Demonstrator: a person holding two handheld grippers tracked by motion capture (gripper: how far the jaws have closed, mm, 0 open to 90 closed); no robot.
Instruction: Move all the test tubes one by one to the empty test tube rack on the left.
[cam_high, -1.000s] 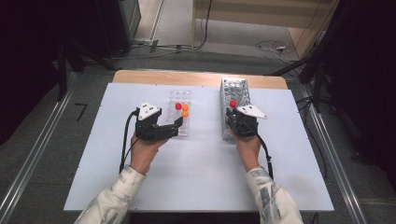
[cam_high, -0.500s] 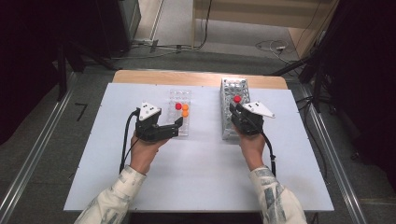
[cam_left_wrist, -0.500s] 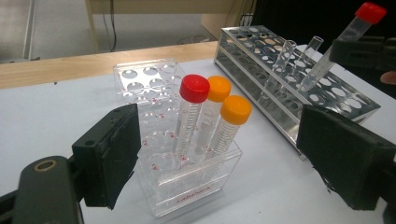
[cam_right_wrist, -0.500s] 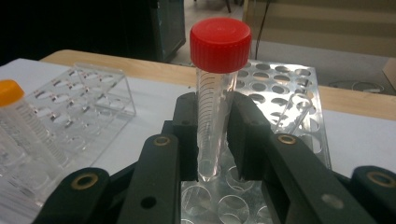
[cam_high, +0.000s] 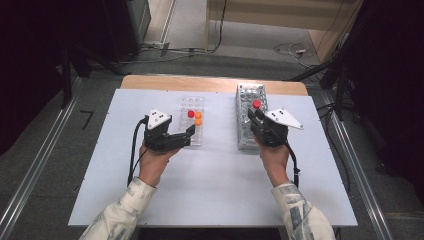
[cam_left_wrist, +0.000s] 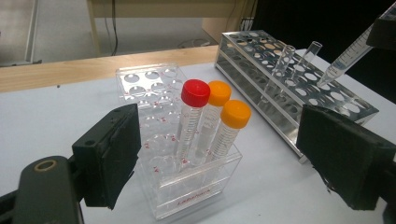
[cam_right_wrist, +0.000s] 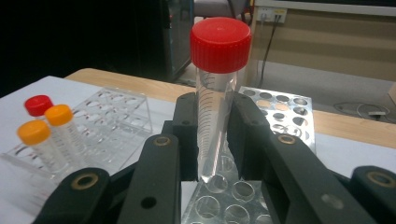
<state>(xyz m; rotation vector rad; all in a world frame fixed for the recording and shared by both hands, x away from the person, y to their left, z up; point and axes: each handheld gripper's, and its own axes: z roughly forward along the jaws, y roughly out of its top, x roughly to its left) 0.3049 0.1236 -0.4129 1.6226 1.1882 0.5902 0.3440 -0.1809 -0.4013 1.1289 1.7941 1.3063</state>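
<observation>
Lighting even, overhead; tabletop (cam_high: 210, 200) bright, only faint soft shadows under the hands. Surroundings at 9 and 3 o'clock fall to near black. High view soft, low detail. Gripper views: near jaws blurred, slight edge distortion, mild glare on metal rack (cam_left_wrist: 299, 79).

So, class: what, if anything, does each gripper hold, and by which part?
The right gripper clamps a clear plastic tube with a red screw cap by its body below the cap. The left gripper holds nothing; its jaws stand open around the clear plastic rack.
</observation>
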